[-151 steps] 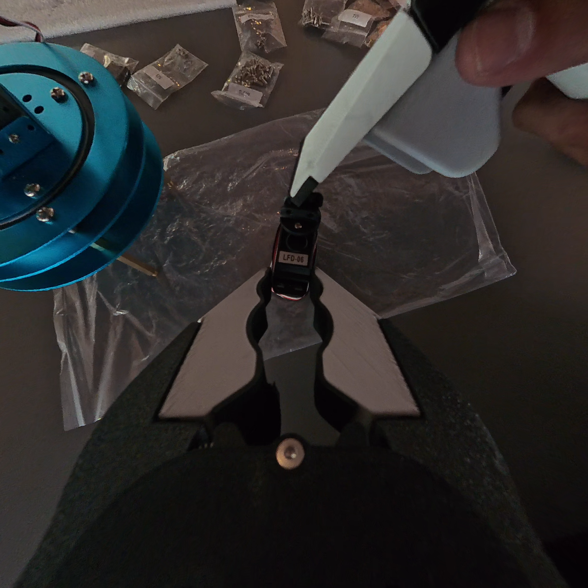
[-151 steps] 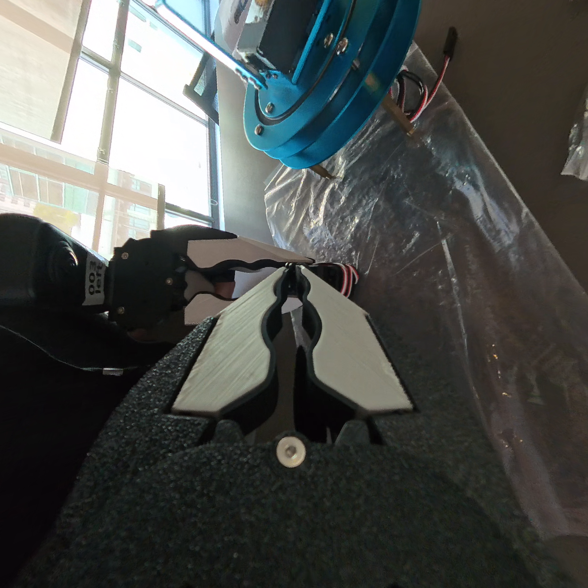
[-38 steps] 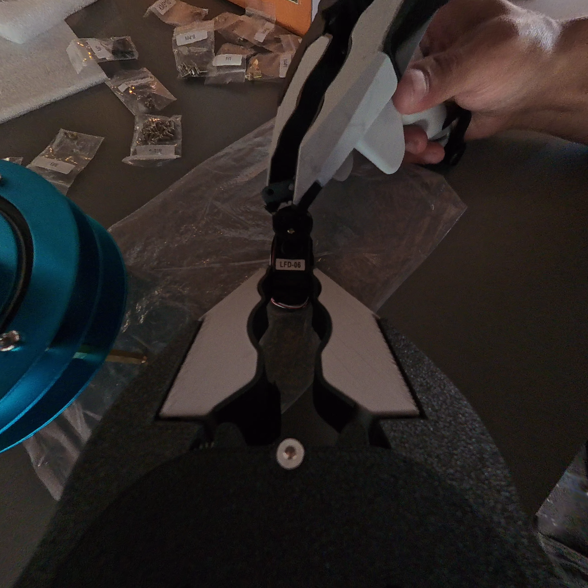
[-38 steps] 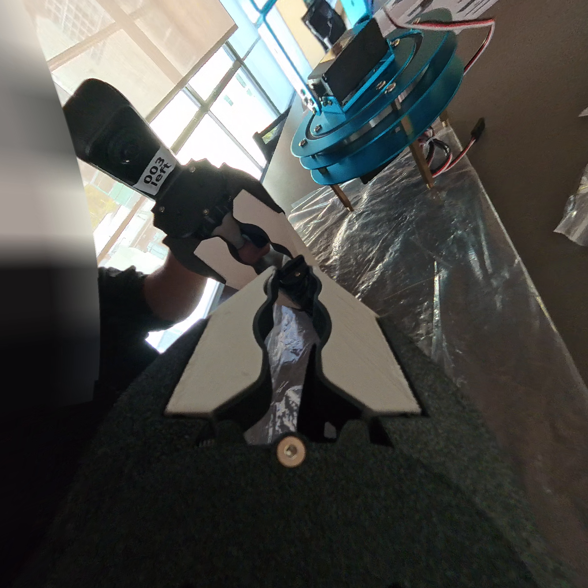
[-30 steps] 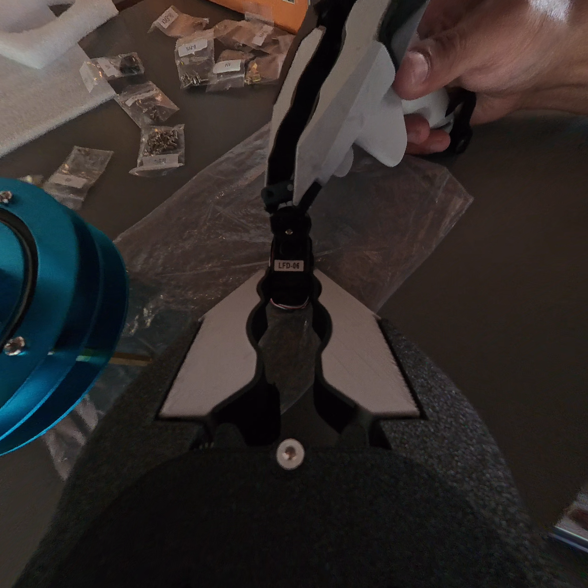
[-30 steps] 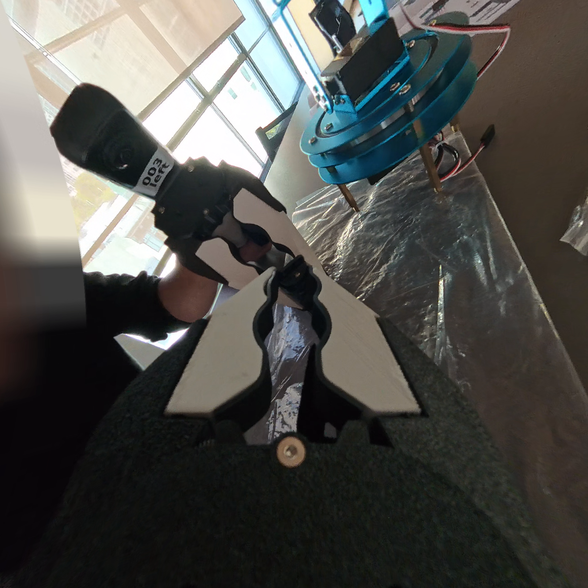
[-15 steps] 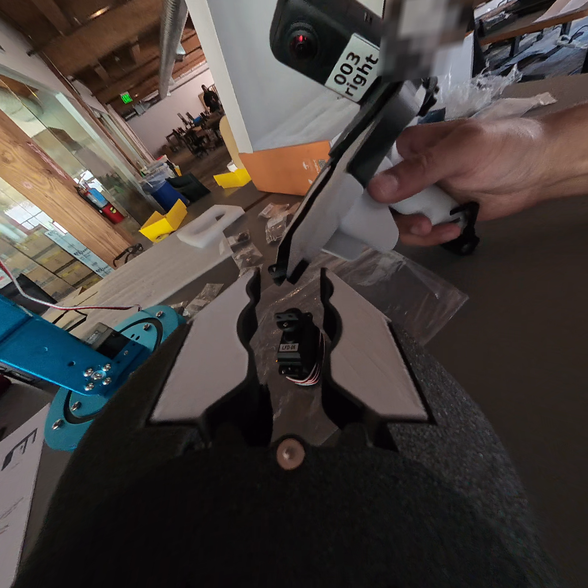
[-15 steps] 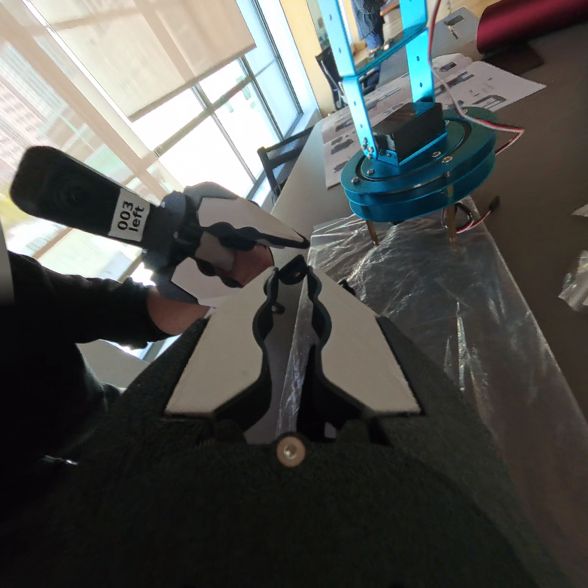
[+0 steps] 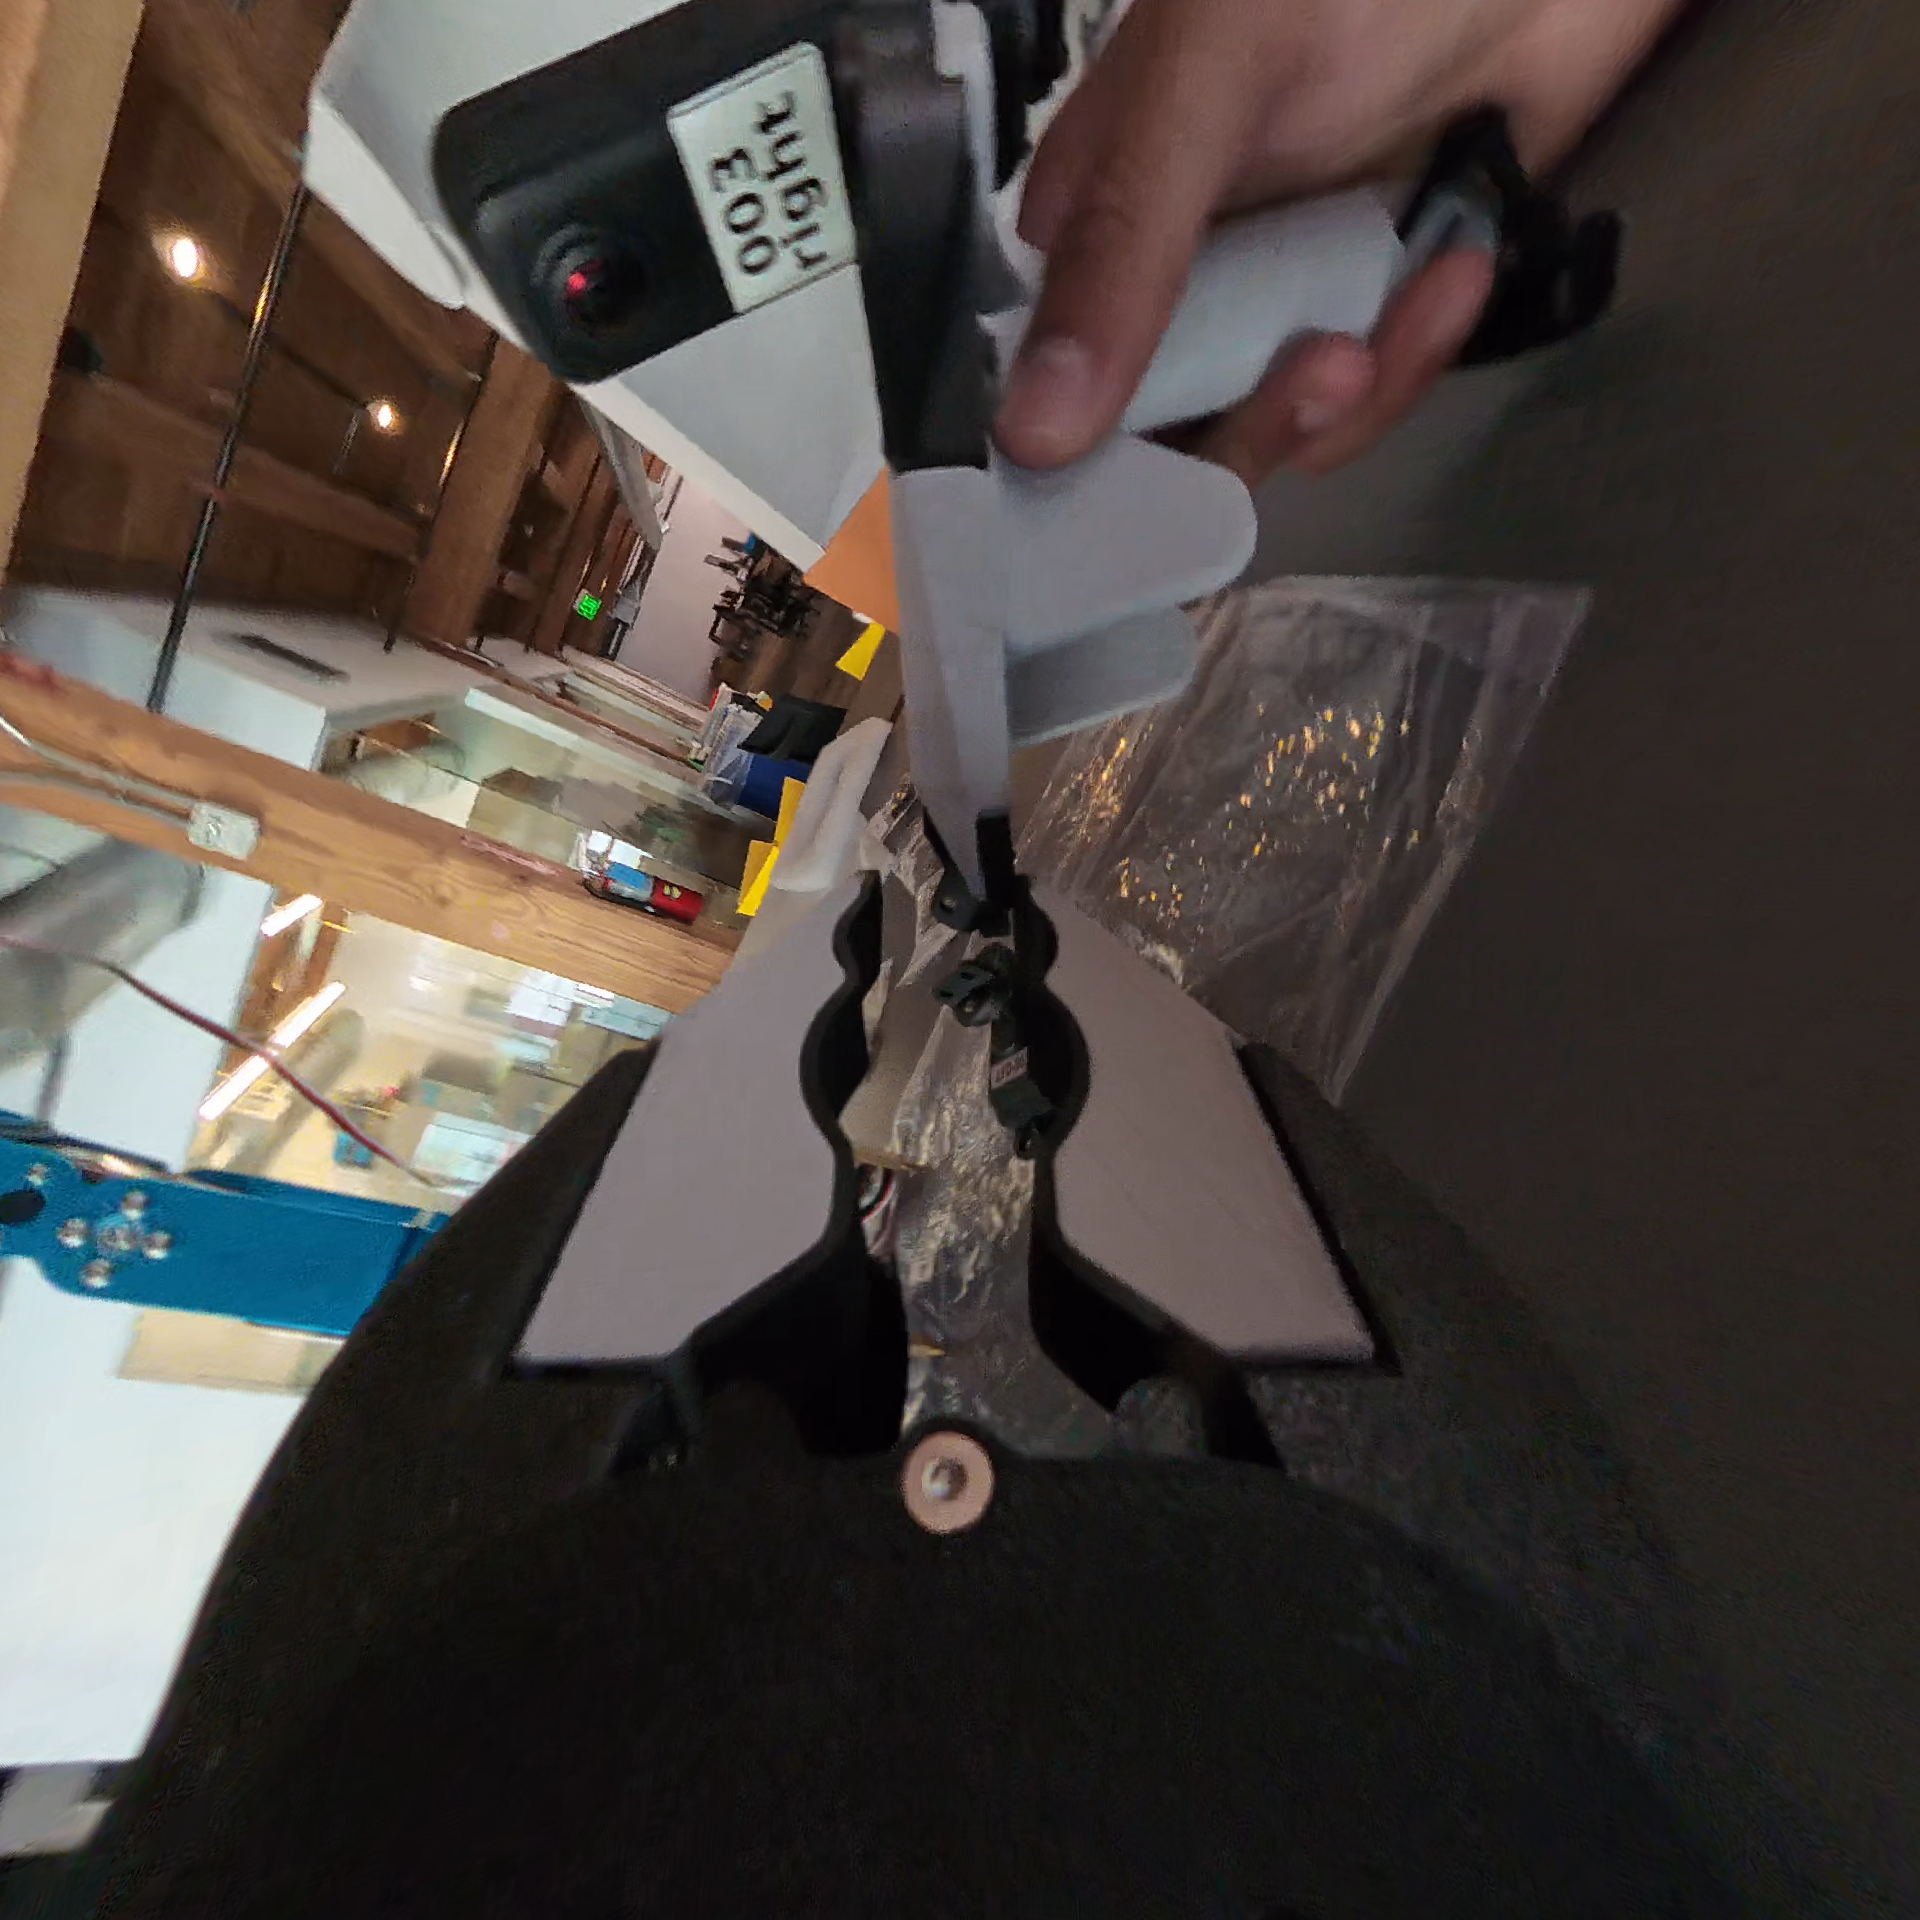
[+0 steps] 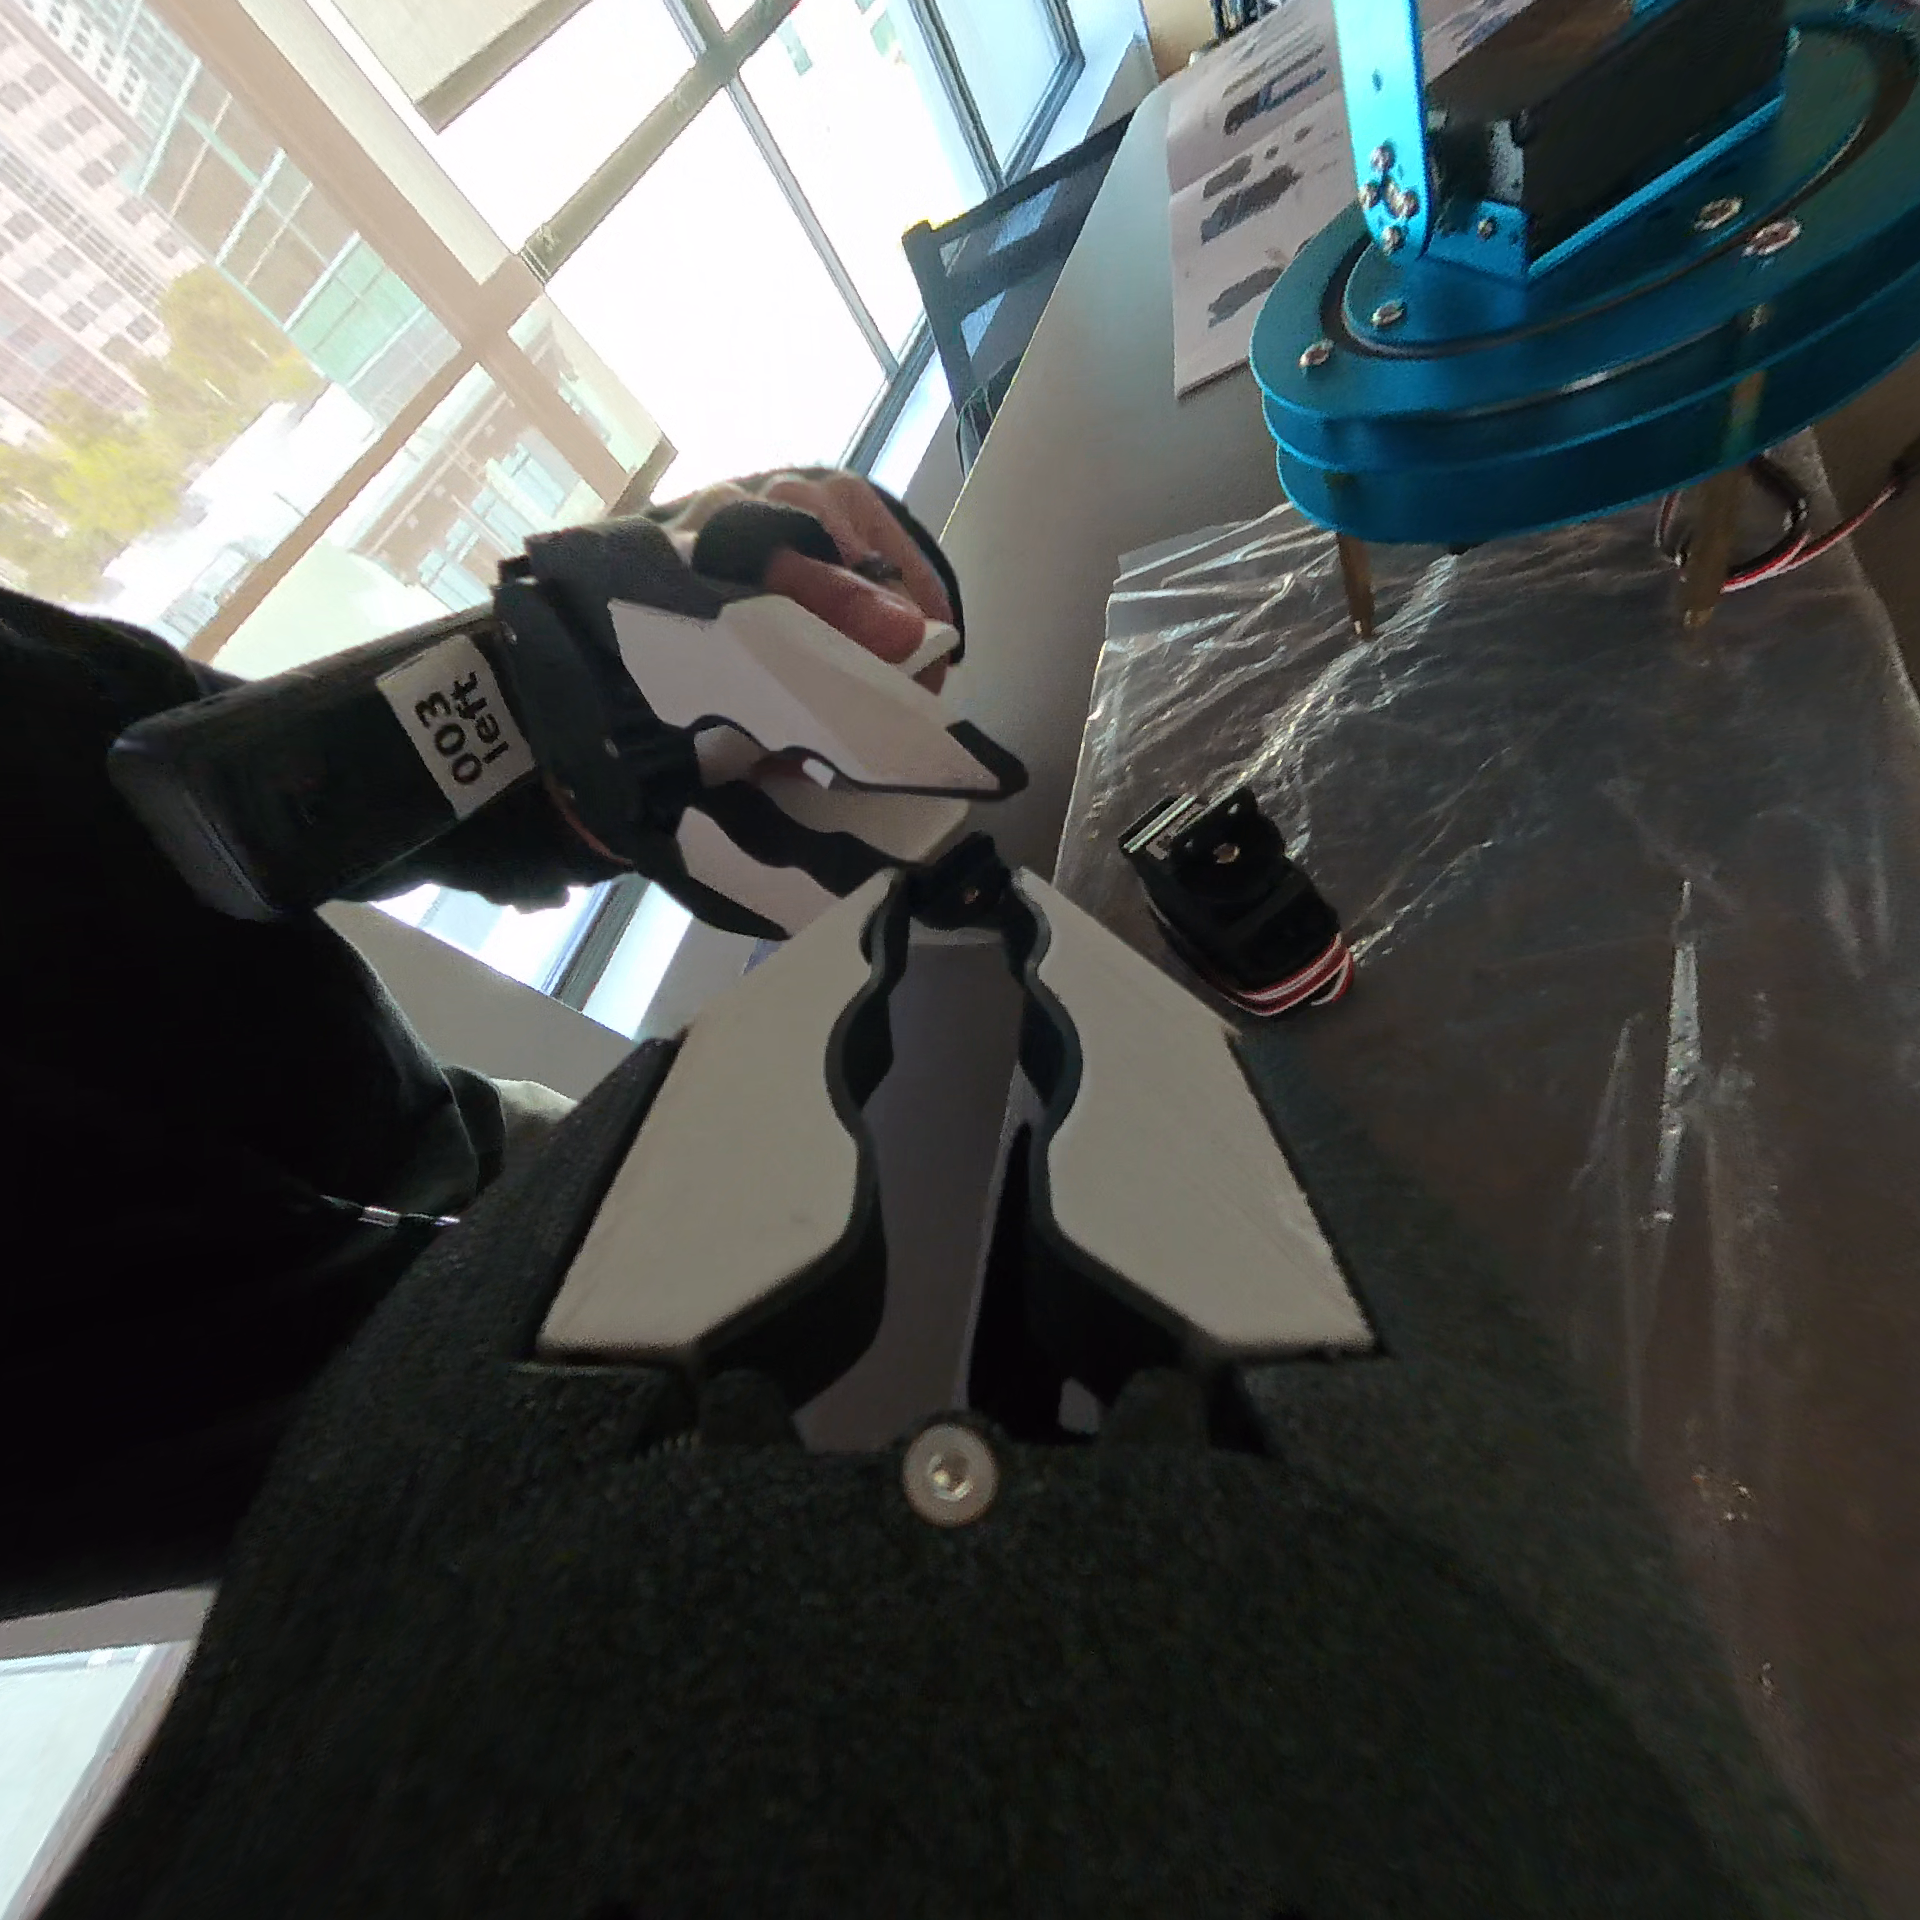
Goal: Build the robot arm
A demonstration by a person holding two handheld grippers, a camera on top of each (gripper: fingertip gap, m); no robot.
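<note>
The right gripper [image 10: 961, 904] is clamping a small black plastic horn [image 10: 966, 883]. Just above that horn, the left gripper [image 10: 977, 814] is hovering, jaws apart and empty. Just beside the horn, a black rectangular servo motor [image 10: 1236, 914] is lying on a clear plastic sheet [image 10: 1558, 831].

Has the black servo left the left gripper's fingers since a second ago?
Yes. The black servo now lies on the clear plastic sheet, apart from the open left gripper.

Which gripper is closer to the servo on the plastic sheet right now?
Right, I think, by a little. The right gripper, shut on a small black part, sits just off the servo's end. The left gripper is open and slightly farther back.
</note>
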